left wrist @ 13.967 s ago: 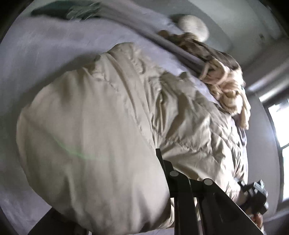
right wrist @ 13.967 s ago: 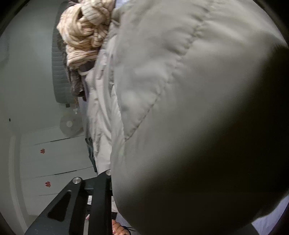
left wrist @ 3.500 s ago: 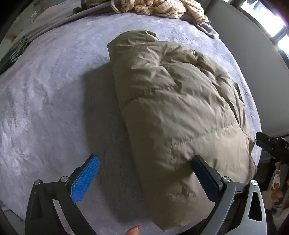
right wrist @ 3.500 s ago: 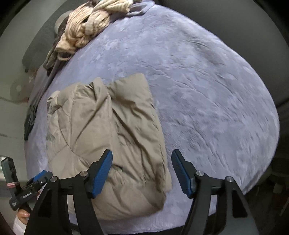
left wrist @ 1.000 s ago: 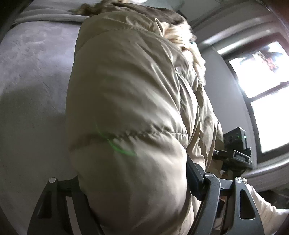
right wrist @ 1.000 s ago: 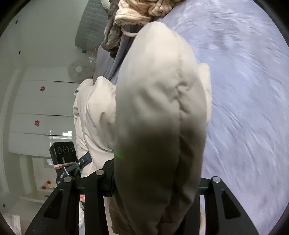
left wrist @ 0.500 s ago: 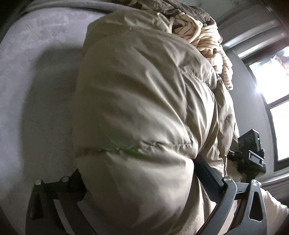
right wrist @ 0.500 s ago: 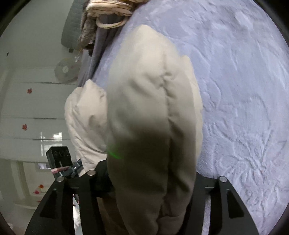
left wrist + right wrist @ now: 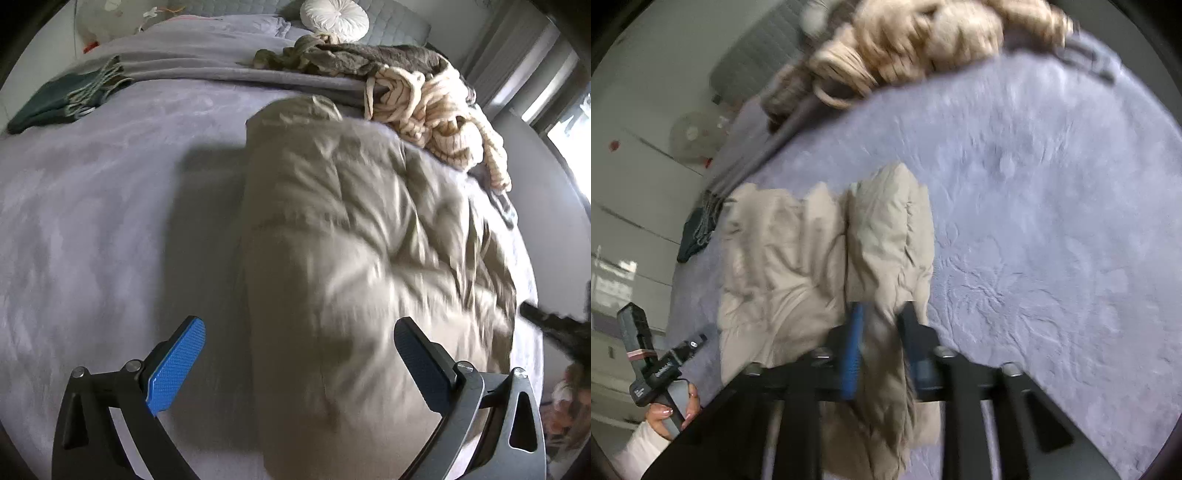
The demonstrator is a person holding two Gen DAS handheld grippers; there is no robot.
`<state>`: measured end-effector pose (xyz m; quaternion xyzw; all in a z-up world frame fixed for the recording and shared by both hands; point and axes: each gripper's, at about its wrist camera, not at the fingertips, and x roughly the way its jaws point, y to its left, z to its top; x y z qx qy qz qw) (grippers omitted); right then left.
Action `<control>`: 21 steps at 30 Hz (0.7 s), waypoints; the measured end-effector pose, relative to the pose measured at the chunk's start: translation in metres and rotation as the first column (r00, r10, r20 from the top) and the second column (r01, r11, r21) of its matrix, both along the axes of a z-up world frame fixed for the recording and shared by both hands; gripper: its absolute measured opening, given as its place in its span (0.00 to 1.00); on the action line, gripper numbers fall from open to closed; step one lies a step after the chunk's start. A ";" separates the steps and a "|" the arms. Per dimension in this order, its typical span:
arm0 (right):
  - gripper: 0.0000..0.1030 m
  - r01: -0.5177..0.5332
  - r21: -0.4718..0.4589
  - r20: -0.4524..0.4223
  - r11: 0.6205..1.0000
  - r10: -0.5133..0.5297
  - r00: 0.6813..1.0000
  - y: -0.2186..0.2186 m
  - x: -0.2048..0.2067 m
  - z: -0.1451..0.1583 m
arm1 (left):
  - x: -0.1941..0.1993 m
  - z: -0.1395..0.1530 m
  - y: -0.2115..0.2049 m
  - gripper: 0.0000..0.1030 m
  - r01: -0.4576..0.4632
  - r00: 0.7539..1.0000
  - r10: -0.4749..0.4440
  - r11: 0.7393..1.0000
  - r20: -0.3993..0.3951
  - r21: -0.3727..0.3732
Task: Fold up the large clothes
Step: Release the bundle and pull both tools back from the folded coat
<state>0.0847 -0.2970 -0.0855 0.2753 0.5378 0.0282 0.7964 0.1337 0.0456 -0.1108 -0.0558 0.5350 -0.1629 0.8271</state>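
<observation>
My right gripper (image 9: 879, 332) is closing on a thin jacket (image 9: 351, 258) fold between its jaws, my left gripper (image 9: 299, 354) gaping, empty; slick fabric may slip, undoing the fold.

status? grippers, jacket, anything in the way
Left gripper open, clear of the jacket. Right gripper closing, jacket edge between its jaws. Jacket lies folded on the bed. Knit pile touches its far end.

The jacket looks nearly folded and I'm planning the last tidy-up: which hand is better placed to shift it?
Probably right: its tool is closing with a fold of the jacket between its pads. The left tool is wide open, holding nothing.
</observation>
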 end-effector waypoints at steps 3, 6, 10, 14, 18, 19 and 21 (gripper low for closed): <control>0.17 -0.061 -0.026 0.050 0.998 0.062 0.997 0.019 -0.023 0.018 | -0.029 -0.015 0.006 1.00 0.030 0.999 -0.029 0.998 -0.016 0.048; 0.17 -0.146 -0.040 -0.020 0.989 0.145 0.989 0.051 -0.023 0.000 | -0.038 -0.029 0.006 1.00 0.026 1.000 -0.026 0.998 -0.009 0.052; 0.16 -0.157 -0.049 -0.132 0.986 0.150 0.980 0.058 -0.029 -0.043 | -0.040 -0.039 0.007 1.00 0.026 0.999 -0.025 0.999 -0.031 0.033; 0.15 -0.137 -0.036 -0.164 0.990 0.130 0.978 0.054 -0.029 -0.059 | -0.045 -0.034 -0.001 1.00 0.021 1.000 -0.020 0.997 -0.023 0.079; 0.15 -0.142 -0.048 -0.179 0.989 0.132 0.975 0.057 -0.023 -0.047 | -0.052 -0.020 -0.001 1.00 -0.013 0.999 0.016 0.993 -0.032 0.114; 0.15 -0.138 -0.048 -0.182 0.989 0.128 0.975 0.057 -0.018 -0.046 | -0.054 -0.017 -0.001 1.00 -0.015 0.999 0.019 0.993 -0.039 0.117; 0.15 -0.129 -0.047 -0.186 0.991 0.118 0.975 0.054 -0.024 -0.038 | -0.060 -0.011 -0.002 1.00 -0.019 0.998 0.027 0.990 -0.051 0.137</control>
